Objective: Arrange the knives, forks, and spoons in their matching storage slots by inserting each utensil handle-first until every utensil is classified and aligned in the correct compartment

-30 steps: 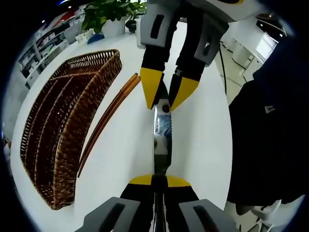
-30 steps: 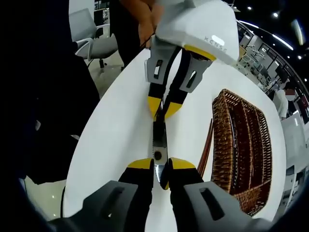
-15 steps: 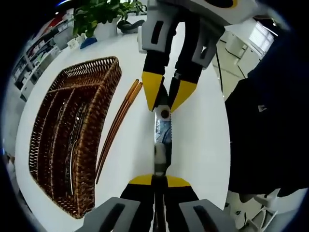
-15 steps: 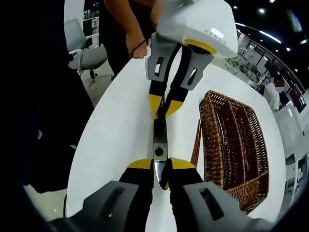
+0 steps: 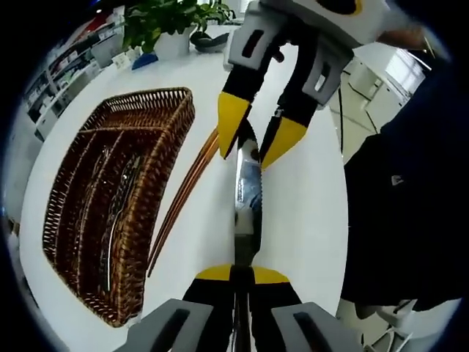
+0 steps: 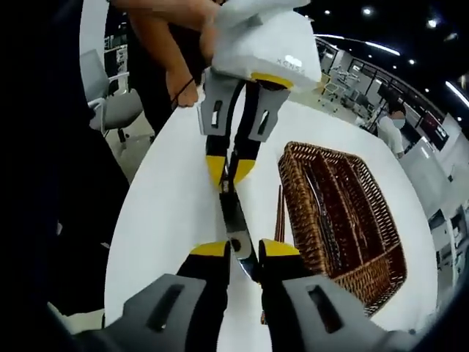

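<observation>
A serrated steel knife (image 5: 245, 198) hangs over the white table (image 5: 315, 220), stretched between both grippers. My left gripper (image 5: 242, 273) is shut on one end and holds it straight. My right gripper (image 5: 249, 154) comes in from above, its yellow fingers slightly spread around the end with the hole. In the right gripper view the knife (image 6: 229, 213) lies slanted between my right gripper (image 6: 243, 249) and the left gripper (image 6: 229, 176). A brown wicker basket (image 5: 150, 95) with long compartments holds several utensils; it also lies at the right in the other view (image 6: 366, 220).
A pair of brown chopsticks (image 5: 183, 194) lies on the table beside the basket, chopsticks (image 6: 279, 213) between knife and basket. A potted plant (image 5: 168, 18) stands at the far edge. A person's dark clothing (image 5: 399, 191) borders the table. A chair (image 6: 110, 106) stands off the table.
The right gripper's fingers have parted a little and the knife now sits slanted between them. The left gripper's hold is unchanged. Both views have shifted toward the basket.
</observation>
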